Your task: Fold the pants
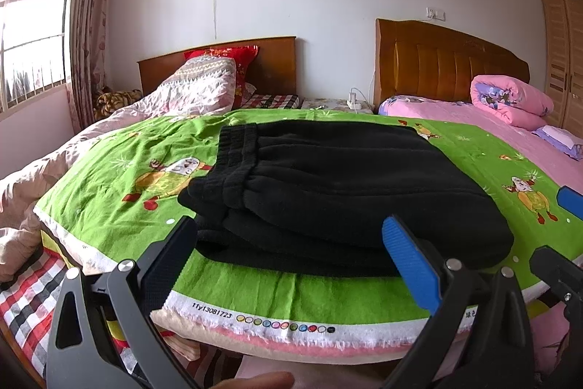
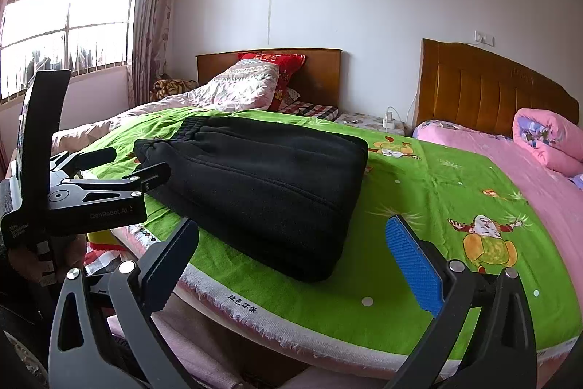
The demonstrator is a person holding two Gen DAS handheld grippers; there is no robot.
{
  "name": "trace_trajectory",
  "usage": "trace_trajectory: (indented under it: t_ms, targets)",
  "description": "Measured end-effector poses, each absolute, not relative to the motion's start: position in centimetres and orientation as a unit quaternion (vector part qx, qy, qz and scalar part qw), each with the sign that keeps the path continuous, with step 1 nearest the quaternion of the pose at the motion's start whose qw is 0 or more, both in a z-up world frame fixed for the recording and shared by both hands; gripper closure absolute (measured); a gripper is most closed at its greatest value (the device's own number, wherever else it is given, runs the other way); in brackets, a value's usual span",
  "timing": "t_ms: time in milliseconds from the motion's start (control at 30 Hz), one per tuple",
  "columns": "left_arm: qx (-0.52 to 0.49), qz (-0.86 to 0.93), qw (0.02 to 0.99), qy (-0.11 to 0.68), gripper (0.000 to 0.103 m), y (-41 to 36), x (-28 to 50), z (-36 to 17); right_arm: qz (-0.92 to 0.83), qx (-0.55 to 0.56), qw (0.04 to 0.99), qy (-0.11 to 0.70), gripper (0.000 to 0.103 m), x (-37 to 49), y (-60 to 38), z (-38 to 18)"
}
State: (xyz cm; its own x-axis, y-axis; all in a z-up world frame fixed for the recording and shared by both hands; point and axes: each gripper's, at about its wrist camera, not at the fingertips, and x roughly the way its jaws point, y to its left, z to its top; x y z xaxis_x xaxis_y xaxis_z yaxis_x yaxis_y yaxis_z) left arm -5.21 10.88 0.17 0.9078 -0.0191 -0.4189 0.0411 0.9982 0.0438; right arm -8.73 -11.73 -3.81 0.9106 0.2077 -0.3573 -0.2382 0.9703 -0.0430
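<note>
Black pants (image 1: 328, 192) lie folded in a thick bundle on the green cartoon sheet (image 1: 120, 206), waistband at the left. They also show in the right wrist view (image 2: 266, 192). My left gripper (image 1: 291, 228) is open, its fingers either side of the bundle's near edge, holding nothing. My right gripper (image 2: 291, 228) is open and empty, just in front of the bundle's near right corner. The left gripper also shows in the right wrist view (image 2: 131, 166) at the bundle's left end. A blue pad of the right gripper shows in the left wrist view (image 1: 570, 201).
The green sheet (image 2: 419, 206) covers a cushion on the bed's near edge. A pink quilt (image 1: 189, 90) and red pillow (image 1: 233, 57) lie behind left. A second bed with pink bedding (image 2: 510, 163) is at the right. A checked sheet (image 1: 25, 294) lies lower left.
</note>
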Motion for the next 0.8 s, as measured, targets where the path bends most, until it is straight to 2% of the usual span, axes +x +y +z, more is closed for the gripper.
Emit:
trace_trajectory:
  t_ms: [800]
  targets:
    - [0.007,0.005,0.976,0.216,0.001,11.73,-4.89,0.34,0.118,-0.041,0.976,0.181,0.004,-9.17,-11.08,-4.01]
